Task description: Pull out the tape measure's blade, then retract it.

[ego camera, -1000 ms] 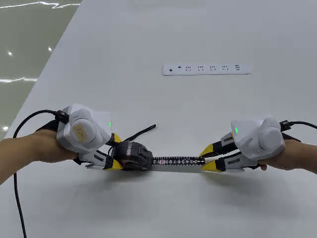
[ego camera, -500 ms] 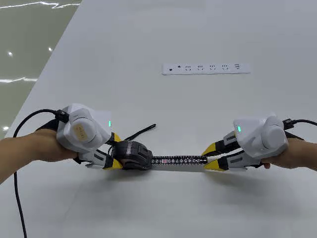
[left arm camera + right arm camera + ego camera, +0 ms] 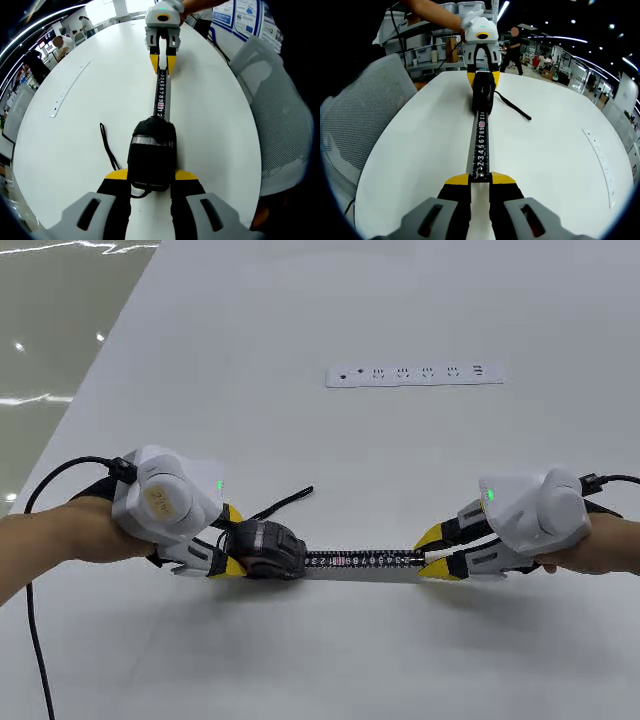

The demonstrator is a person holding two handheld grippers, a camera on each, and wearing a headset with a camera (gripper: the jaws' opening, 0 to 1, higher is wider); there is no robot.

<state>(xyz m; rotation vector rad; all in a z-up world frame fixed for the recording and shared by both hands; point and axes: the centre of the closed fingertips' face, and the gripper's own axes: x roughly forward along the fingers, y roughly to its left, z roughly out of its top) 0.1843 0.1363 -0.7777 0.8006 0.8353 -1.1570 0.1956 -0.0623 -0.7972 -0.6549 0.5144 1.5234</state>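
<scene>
**Blade stretching between two grippers low over the table**

Nearest the person, a black cable is trailing from the left wrist down over the white table. The left gripper is clamping the black case of the tape measure, with its yellow-tipped jaws pressing on the two sides of the case. In the left gripper view the case is sitting squarely between those jaws. The blade is running out of the case in a straight line towards the right gripper, its printed numbers facing up. The right gripper's jaws are closing on the blade's free end, and in the right gripper view the blade is disappearing between the yellow tips. Case and blade are hanging low over the table at the person's front edge; whether they are touching the surface cannot be told.

Just beyond the case, a black strap is lying loose on the table, angling away from the tape measure. Farther out, well apart from both grippers, a white power strip is lying flat across the tabletop. Past the table's edge, a grey mesh chair is standing beside it.
</scene>
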